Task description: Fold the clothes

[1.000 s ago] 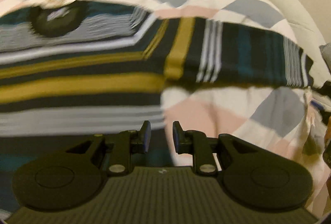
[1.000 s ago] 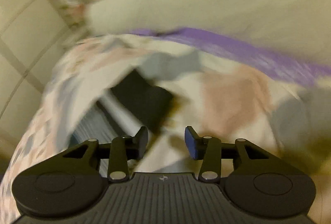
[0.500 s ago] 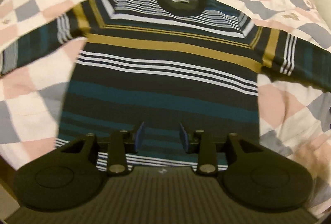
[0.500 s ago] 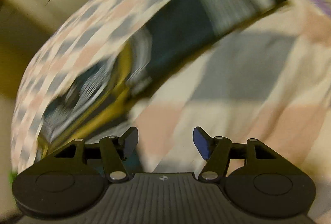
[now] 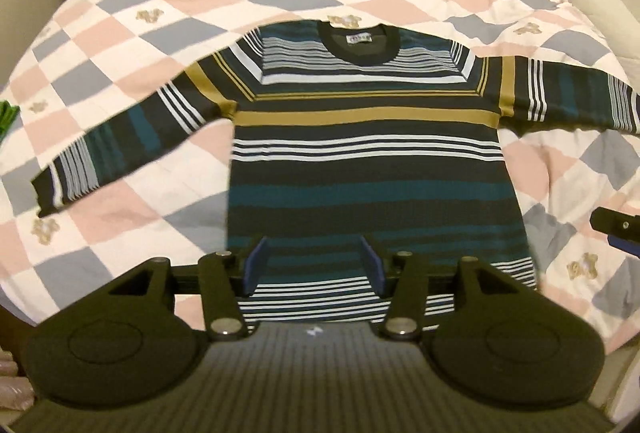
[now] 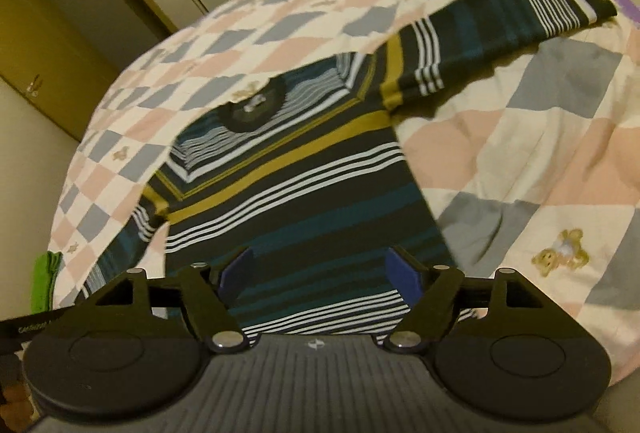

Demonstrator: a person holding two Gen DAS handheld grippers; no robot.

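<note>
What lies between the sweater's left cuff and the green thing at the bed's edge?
Only bare checked quilt separates the sweater cuff from the green cloth; the left wrist view shows this.

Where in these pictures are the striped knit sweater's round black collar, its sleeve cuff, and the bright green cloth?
Round black collar point(image 5: 362, 59): left wrist view, on the front rim of the neckband.
Sleeve cuff point(image 6: 596, 3): right wrist view, on the dark end band.
Bright green cloth point(image 6: 43, 283): right wrist view, on its middle, at the bed's edge.
</note>
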